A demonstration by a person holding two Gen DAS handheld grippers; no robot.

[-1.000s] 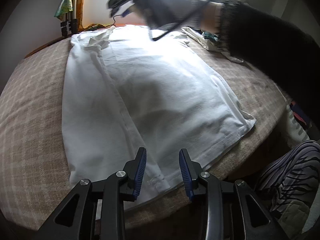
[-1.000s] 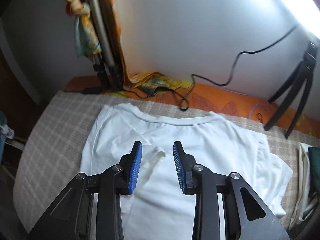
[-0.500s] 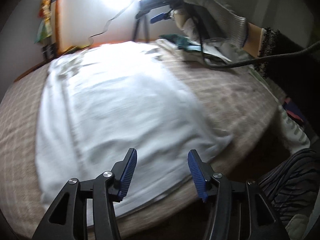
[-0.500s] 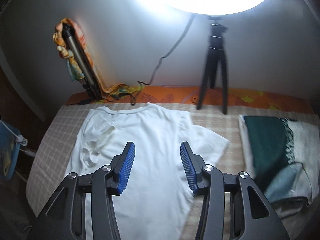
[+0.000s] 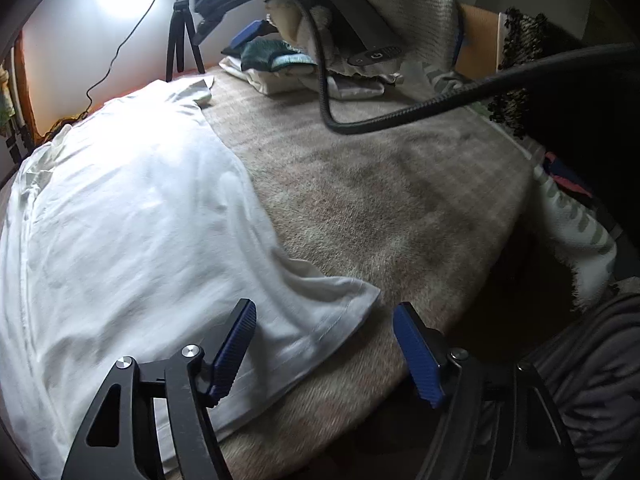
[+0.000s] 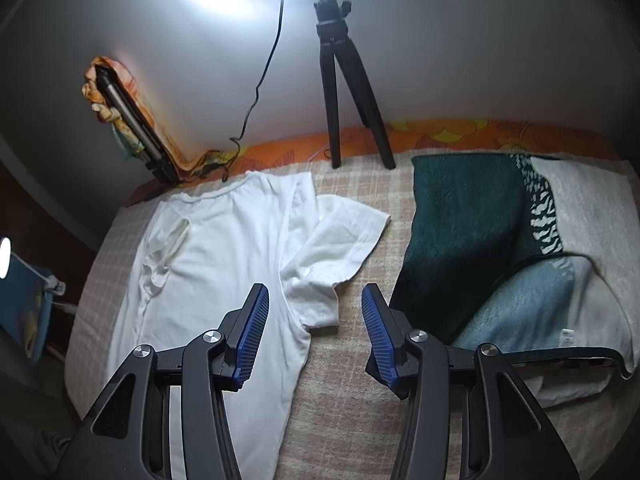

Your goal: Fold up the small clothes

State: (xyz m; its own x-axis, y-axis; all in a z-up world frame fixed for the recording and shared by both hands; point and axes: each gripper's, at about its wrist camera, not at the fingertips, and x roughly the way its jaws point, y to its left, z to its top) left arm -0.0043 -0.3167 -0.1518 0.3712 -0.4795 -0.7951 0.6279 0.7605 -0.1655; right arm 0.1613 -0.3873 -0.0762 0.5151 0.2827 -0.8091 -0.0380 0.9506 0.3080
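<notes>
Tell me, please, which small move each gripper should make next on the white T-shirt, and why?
Probably lower both and pinch. The white T-shirt lies flat with one side already folded in. The left gripper, its fingers just opened, hangs over the hem corner; the right gripper, open and empty, hangs over the sleeve. Neither touches the cloth yet.

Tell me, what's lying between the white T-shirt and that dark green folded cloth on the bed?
Only bare checked blanket. In the right wrist view, the white T-shirt has its sleeve spread toward the dark green cloth, but a strip of blanket separates them.
</notes>
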